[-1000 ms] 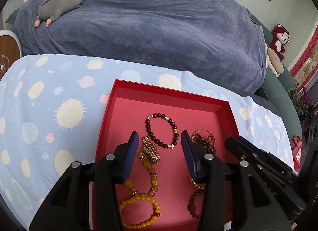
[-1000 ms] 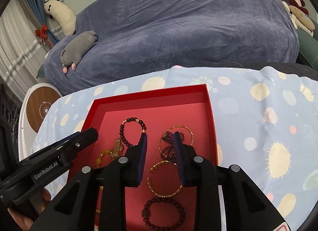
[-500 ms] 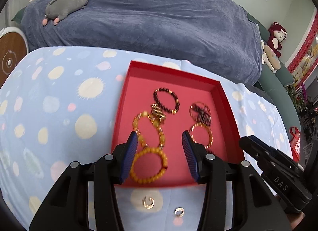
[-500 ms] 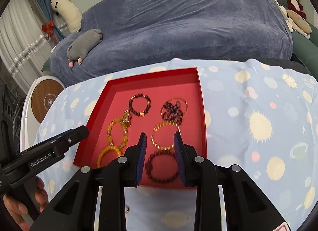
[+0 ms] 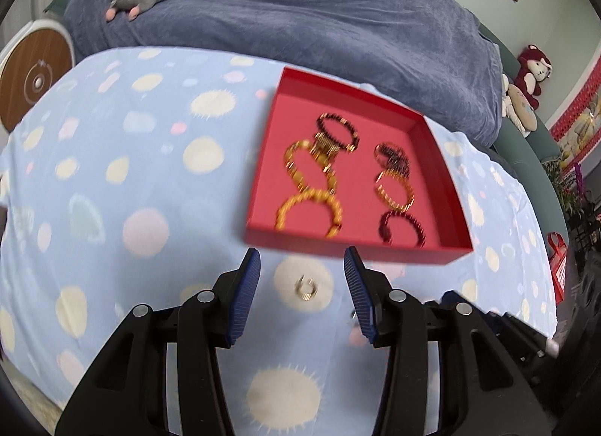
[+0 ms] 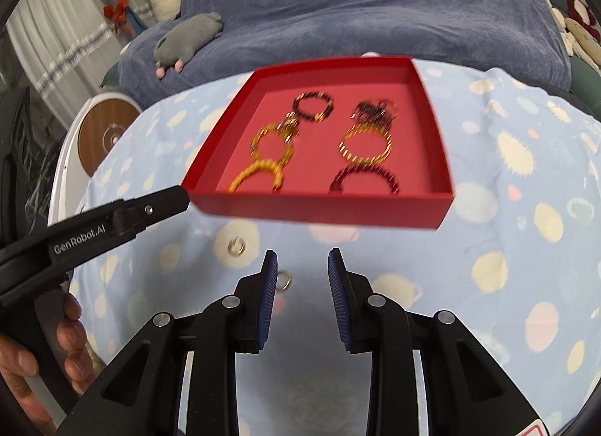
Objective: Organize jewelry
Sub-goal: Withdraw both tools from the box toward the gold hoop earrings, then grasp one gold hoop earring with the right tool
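— What are my left tongs doing?

— Your left gripper point(image 5: 301, 273) has its jaws spread wide with nothing between the blue pads. A small gold ring point(image 5: 306, 287) lies on the dotted blue cloth point(image 5: 112, 180) right in the gap between them, touching neither.

— And my right?

— The right gripper point(image 6: 302, 270) is parted too, a bit narrower than the left, and empty. A second small ring point(image 6: 284, 282) sits on the cloth just beside its left finger point(image 6: 267, 297); I cannot tell if they touch. The gold ring point(image 6: 236, 246) lies further left and a little farther away.

— Where is the jewelry?

— In the red tray point(image 5: 447, 180), just beyond both sets of fingertips. On the left side I see a yellow bead bracelet point(image 5: 308, 213) nearest, a gold bead strand point(image 5: 296, 165) behind it, then a gold watch-like band point(image 5: 325, 145) overlapping a dark bead bracelet point(image 5: 338, 132) at the far end. On the right, a dark red bracelet point(image 5: 402, 228) nearest, a thin gold bangle point(image 5: 394, 191) behind, and a tangled dark piece point(image 5: 392, 156) farthest. Everything is blurred.

— Anything else?

— My left hand point(image 6: 41, 353) on the handle, seen from the right wrist camera.
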The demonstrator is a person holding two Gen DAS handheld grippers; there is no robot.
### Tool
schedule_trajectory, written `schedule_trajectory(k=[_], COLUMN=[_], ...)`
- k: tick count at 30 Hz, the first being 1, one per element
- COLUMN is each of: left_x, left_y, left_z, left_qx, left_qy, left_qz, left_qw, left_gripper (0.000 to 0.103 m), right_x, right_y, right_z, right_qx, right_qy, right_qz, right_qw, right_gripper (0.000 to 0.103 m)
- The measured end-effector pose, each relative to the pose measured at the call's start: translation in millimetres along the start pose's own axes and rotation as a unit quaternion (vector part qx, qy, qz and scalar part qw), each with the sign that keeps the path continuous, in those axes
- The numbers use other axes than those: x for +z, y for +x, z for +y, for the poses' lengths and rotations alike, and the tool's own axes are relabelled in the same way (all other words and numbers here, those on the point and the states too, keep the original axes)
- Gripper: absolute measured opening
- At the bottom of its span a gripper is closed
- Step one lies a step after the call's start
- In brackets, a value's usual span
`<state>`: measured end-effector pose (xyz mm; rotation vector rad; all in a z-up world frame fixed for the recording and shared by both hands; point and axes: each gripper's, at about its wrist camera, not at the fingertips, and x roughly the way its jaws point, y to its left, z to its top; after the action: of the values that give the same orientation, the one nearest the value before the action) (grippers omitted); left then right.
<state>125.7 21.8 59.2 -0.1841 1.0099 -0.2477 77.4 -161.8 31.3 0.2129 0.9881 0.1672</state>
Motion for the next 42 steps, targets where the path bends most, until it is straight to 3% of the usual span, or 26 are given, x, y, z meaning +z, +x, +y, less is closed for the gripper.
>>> schedule_trajectory(k=[15,30,32,42], left_x=[-42,-46,-47,-46], left_y=[-1,12,14,16], left_z=[33,35,34,30], left_qx=[0.011,0.013,0.015,0.018], left_qy=[-0.024,-0.031,-0.031,-0.029], left_qz=[0.029,0.045,0.047,0.05], left_qw=[0.9992,0.9984,0.9983,0.9982], left_gripper=[0.044,0.044,0.044,0.045], right_x=[-18,-16,-15,-16], right_y=[42,58,59,50], right_z=[27,32,32,22], right_qx=[-0.012,-0.022,-0.026,-0.022], right_qy=[-0.025,-0.039,-0.041,-0.023], right_qz=[0.037,0.043,0.043,0.04], right_qw=[0.999,0.998,0.998,0.999], right_gripper=[0.028,0.022,0.017,0.016])
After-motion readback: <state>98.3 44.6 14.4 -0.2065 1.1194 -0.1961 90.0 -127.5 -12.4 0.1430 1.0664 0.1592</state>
